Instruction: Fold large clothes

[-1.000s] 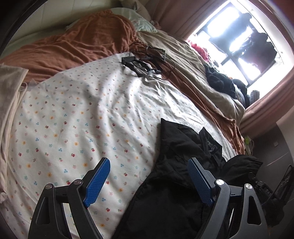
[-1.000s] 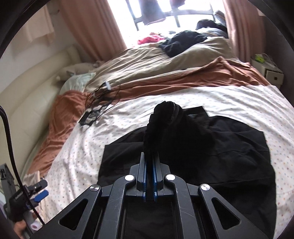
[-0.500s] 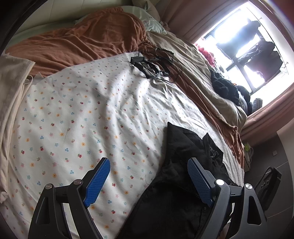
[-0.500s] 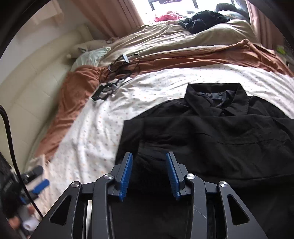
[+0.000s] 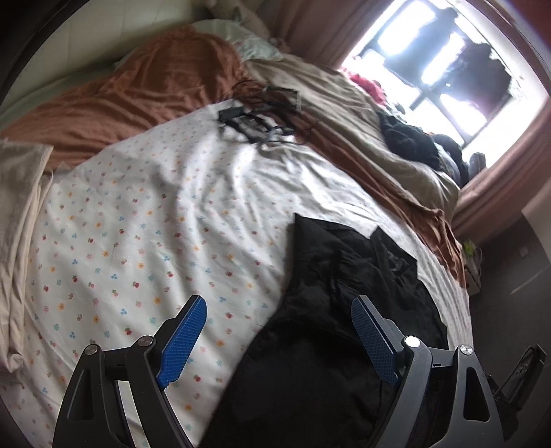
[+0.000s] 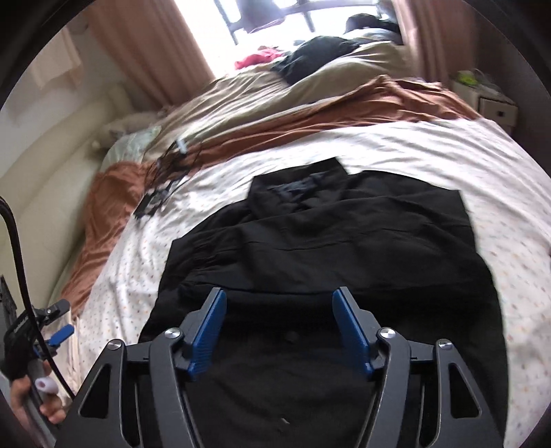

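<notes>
Since one second ago our right tool (image 6: 279,331) has let go of the black shirt (image 6: 344,241): then its blue pads were pressed together on a raised bunch of the fabric, half a second ago they stood a little apart, and now they are wide apart with nothing between them. We see the shirt lying flat on the flowered bed sheet (image 6: 430,151), its collar toward the window (image 6: 272,13) and one sleeve folded across the body, where before it was lifted in a peak. Our left tool (image 5: 279,337) is spread wide as in both earlier frames and holds nothing; it hovers over the left edge of the shirt (image 5: 344,310), one pad above the sheet (image 5: 137,206) and one above the black cloth. Further up the bed, a tangle of black cables (image 5: 261,117) lies at the border of the sheet and the brown blanket (image 5: 155,93), in the same place as before.
</notes>
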A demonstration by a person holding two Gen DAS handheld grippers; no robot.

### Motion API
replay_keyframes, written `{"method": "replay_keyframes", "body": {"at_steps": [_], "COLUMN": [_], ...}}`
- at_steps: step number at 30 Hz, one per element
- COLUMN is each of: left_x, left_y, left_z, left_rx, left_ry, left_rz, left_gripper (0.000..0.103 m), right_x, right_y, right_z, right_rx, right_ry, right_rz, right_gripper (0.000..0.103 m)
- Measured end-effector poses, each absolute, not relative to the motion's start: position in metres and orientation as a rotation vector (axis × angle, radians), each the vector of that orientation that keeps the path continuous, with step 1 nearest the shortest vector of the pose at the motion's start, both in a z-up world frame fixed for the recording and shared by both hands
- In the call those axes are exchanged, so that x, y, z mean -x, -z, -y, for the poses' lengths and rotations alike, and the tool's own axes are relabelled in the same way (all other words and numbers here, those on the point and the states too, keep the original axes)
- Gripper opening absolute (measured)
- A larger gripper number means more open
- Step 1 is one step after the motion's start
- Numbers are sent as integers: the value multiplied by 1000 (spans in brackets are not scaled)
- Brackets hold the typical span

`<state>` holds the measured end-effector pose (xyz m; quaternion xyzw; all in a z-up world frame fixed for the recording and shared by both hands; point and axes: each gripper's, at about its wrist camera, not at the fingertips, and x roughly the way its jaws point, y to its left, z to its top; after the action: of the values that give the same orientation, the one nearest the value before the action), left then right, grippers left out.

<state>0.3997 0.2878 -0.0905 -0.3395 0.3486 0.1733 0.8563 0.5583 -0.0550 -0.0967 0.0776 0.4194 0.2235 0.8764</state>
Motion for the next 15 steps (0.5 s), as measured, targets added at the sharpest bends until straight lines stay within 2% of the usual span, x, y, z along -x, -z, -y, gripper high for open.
{"method": "replay_keyframes", "body": {"at_steps": [7, 9, 11, 14, 15], "left_x": [-388, -378, -365, -341, -332], "left_y": [62, 54, 49, 43, 41], "left_z": [-247, -234, -225, -211, -205], "left_rx": [634, 595, 571, 567, 569], "left_ry": [-286, -292, -292, -301, -293], "left_rz": [-707, -701, -692, -661, -653], "left_gripper": [87, 90, 92, 99, 100], "right_x": [-532, -518, -502, -480, -472], "right_y": [94, 93, 94, 95, 95], "right_z": [123, 140, 151, 168, 172], "right_rx": [-267, -299, -315, -355, -371], "right_ry": [-409, -395, -384, -371, -374], "right_rz": [-865, -849, -836, -830, -824], "right_gripper": [68, 81, 86, 88, 93]}}
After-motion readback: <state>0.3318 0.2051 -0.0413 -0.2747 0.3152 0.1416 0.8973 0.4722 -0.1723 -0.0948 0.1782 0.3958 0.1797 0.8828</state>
